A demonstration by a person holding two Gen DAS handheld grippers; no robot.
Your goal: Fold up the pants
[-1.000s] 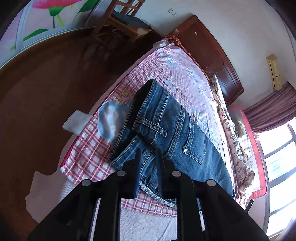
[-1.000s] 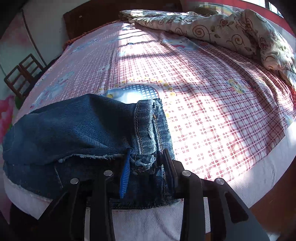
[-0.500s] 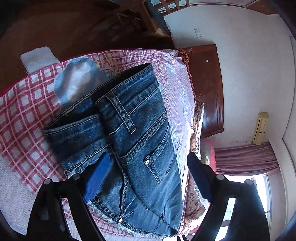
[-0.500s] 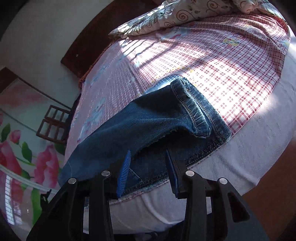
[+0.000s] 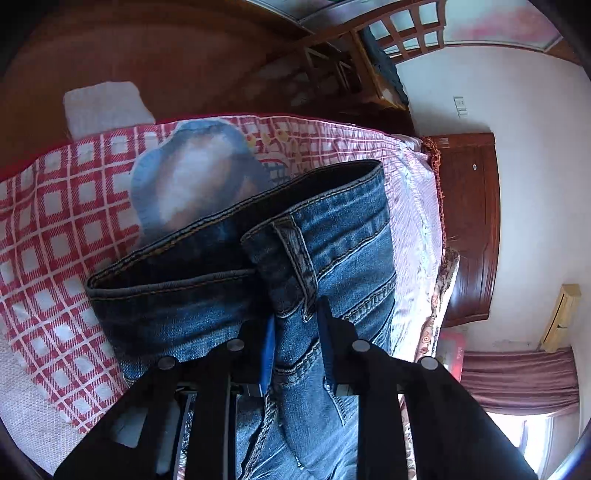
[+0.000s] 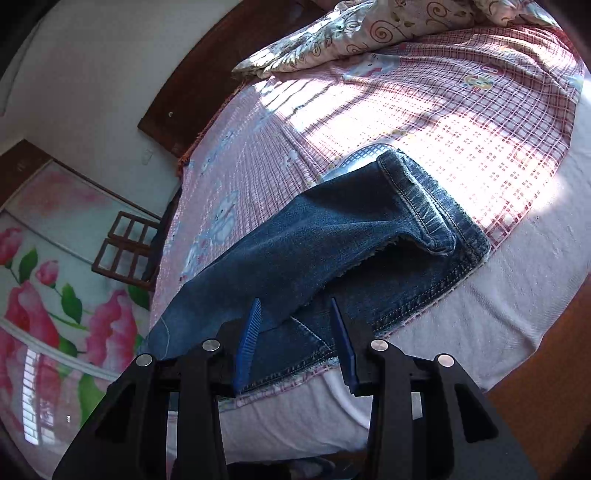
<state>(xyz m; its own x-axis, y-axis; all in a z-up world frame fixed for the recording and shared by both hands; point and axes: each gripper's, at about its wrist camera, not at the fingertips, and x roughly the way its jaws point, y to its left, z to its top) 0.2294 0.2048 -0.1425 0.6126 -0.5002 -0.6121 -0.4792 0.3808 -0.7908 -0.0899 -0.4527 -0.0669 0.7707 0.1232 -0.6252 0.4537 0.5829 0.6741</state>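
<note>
Blue denim pants (image 5: 343, 240) lie folded on the red-and-white checked bed sheet (image 5: 55, 221). In the left wrist view the waistband and a belt loop face me. My left gripper (image 5: 295, 332) is closing, and its blue pads pinch a ridge of denim just below the belt loop. In the right wrist view the pants (image 6: 314, 240) show their hem end, the top layer folded over the lower one. My right gripper (image 6: 293, 332) hovers at the bed's near edge with its jaws apart. The denim lies flat behind the pads, and they do not press on it.
A patterned quilt (image 6: 369, 33) is bunched at the far side of the bed. A dark wooden headboard (image 5: 472, 229) stands at the bed's end. A wooden chair (image 5: 369, 55) and a white cloth (image 5: 103, 107) are on the brown floor beside the bed.
My left gripper opened wide, dropped closer to the waistband, rolled, and shut on the denim by the belt loop. My right gripper drew back from the bunched hem, rolling as it went.
</note>
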